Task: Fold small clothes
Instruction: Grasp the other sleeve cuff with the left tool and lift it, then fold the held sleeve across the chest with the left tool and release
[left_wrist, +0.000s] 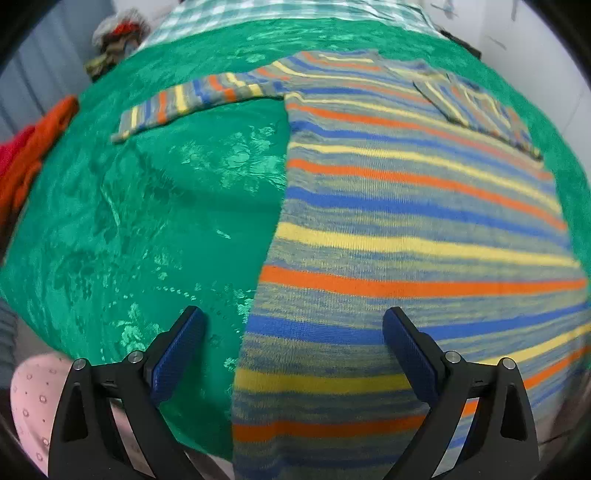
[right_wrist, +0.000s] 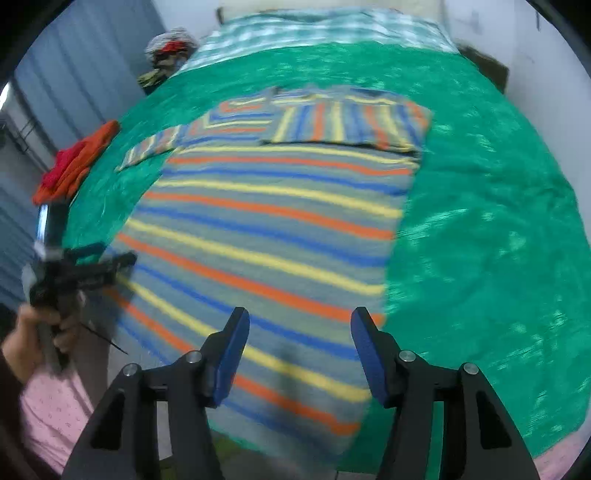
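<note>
The left gripper (left_wrist: 293, 336) pointed steeply down, and its two blue-padded fingers (left_wrist: 183, 350) stood wide apart with nothing pressed between them. The right gripper (right_wrist: 300, 343) also pointed steeply down; its jaws were parted, less wide than the left ones, and the pads (right_wrist: 232, 354) gripped nothing. In the right wrist view the person's left hand (right_wrist: 35, 332) was closed around the handle of the left gripper, at the far left edge, blurred.
</note>
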